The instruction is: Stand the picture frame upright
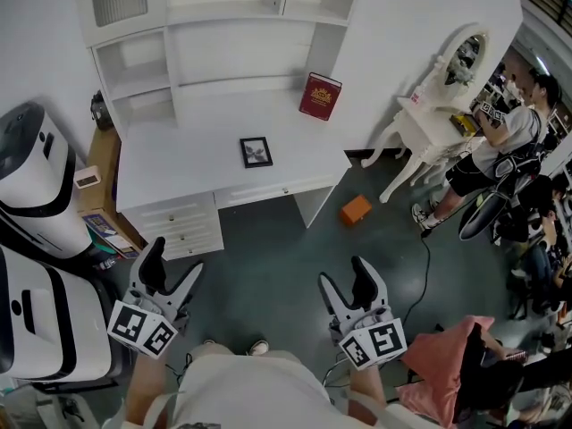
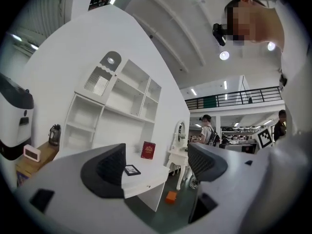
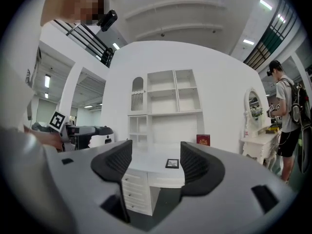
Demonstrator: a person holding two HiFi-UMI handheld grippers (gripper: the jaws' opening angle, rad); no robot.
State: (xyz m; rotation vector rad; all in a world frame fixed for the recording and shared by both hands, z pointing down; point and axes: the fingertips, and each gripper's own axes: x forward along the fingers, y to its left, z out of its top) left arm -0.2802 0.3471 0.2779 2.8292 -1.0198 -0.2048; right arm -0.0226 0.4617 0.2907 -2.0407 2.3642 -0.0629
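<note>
Nothing is done yet, as we judge it: the small black-rimmed picture frame lies flat and untouched on the white wooden desk. Our left gripper and right gripper hover with jaws wide and empty, well short of the desk. The frame sits at one o'clock from the left gripper and eleven o'clock from the right.

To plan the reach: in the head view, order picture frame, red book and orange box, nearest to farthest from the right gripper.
1. Orange box, on the floor ahead of the right gripper.
2. Picture frame, flat on the desk.
3. Red book, at the desk's back.
</note>
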